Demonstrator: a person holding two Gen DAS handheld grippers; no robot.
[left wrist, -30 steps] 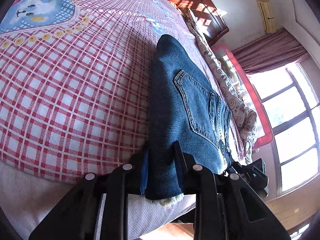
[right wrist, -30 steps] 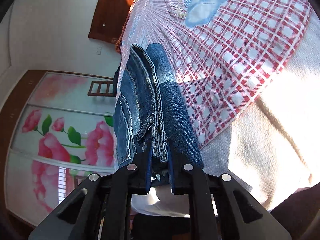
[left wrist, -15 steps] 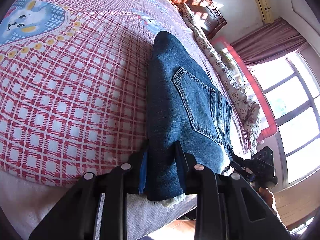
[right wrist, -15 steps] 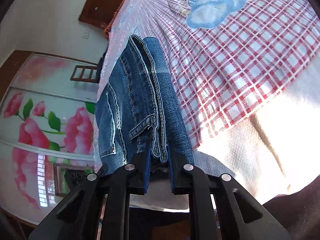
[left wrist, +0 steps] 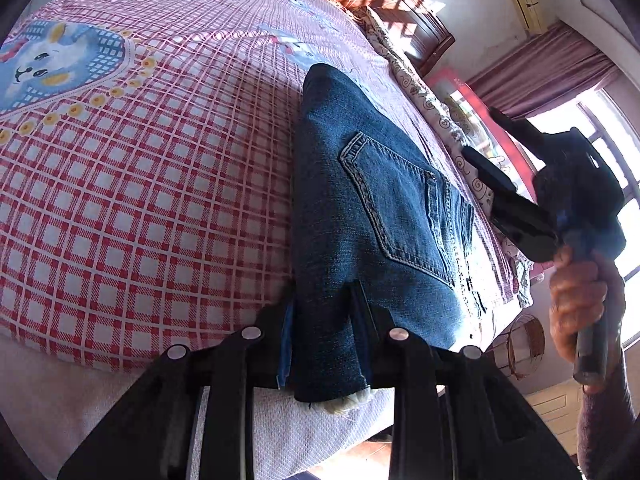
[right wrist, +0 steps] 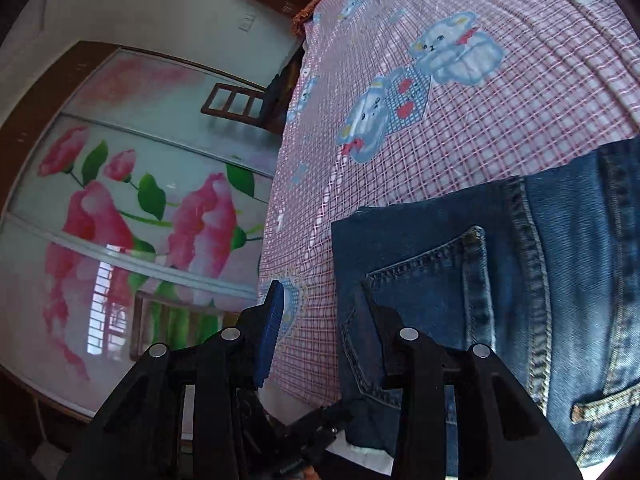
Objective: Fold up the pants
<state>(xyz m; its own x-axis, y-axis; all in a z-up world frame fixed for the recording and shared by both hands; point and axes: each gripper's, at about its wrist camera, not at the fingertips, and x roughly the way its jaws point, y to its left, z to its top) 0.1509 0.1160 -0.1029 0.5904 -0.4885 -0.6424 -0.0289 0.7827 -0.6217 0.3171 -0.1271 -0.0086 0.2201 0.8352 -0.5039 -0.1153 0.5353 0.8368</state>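
While the left gripper [left wrist: 324, 332] is pinching the near end of the folded jeans [left wrist: 372, 216], its two fingers are sitting on either side of the thick denim stack, with a bit of pale pocket lining [left wrist: 350, 402] poking out below. Off to the right side of that view, the right gripper [left wrist: 508, 184] is hanging in the air above the bed's far edge, held by a hand [left wrist: 580, 304]; in its own view [right wrist: 320, 320] its fingers are standing wide apart, gripping nothing, with the right-hand finger just over the jeans' [right wrist: 480, 280] back pocket [right wrist: 420, 304].

The jeans are lying on the pink checked bedsheet [left wrist: 140, 200] near the bed's foot edge, long axis running from the left gripper away toward the wooden headboard [left wrist: 404, 12]. A swirl-patterned quilt [left wrist: 448, 120] is bunching along the bed's window-side edge. Beyond the bed's other side, a wardrobe door with painted pink flowers [right wrist: 132, 220] is filling the wall.
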